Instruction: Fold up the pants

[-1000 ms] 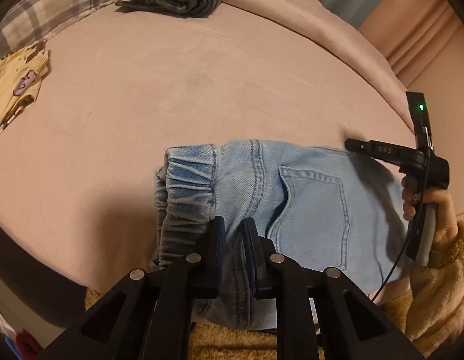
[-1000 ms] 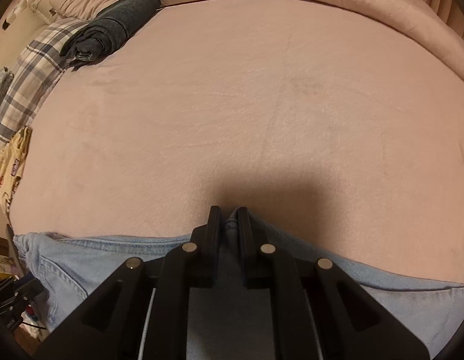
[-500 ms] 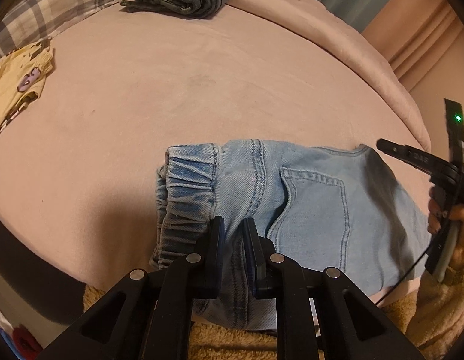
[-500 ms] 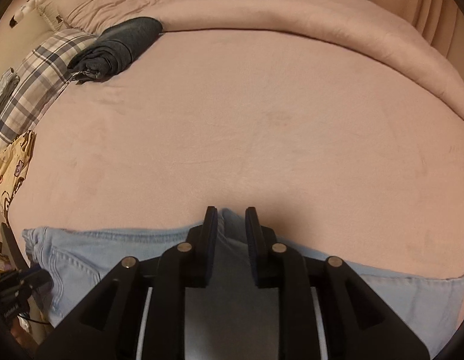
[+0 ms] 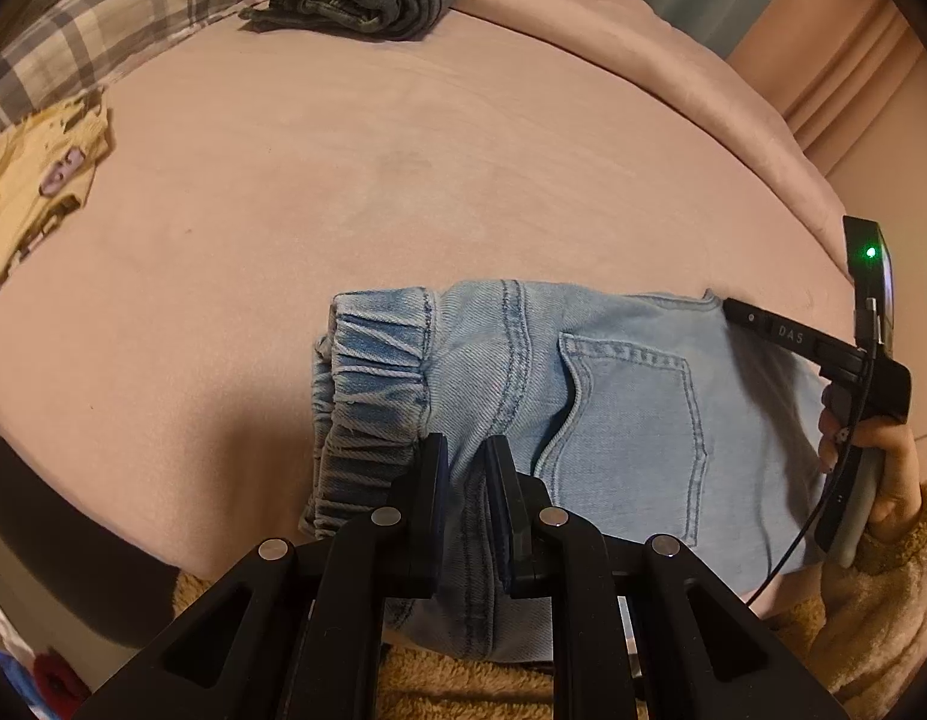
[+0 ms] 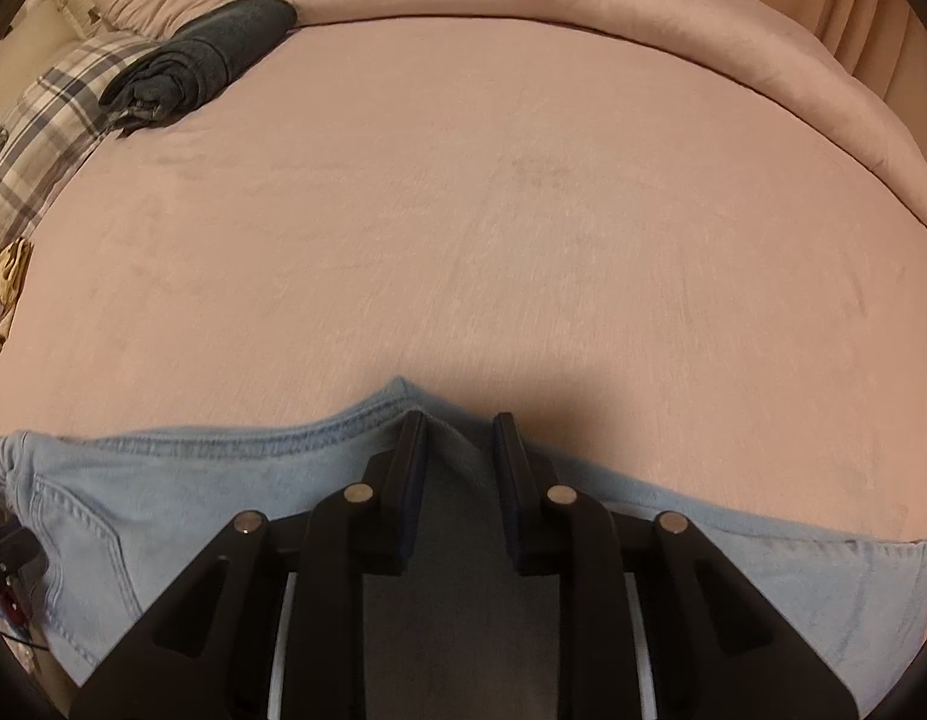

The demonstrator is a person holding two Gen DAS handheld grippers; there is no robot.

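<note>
Light-blue denim pants (image 5: 589, 396) folded at near edge of pink plush bedspread (image 5: 355, 180); wide bare spread beyond. Left gripper (image 5: 463, 468) clenched on denim beside waistband. Right gripper (image 6: 460, 444) released, fingers wider apart than half a second ago, fabric peak between them.

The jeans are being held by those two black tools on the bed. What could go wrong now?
The right tool stands open around the jeans, so that edge may drop and the fold may sag. The left tool pinches only a small bunch near the elastic waistband; a pull might bunch the denim. The jeans lie at the bed's near edge and could slide off.
</note>
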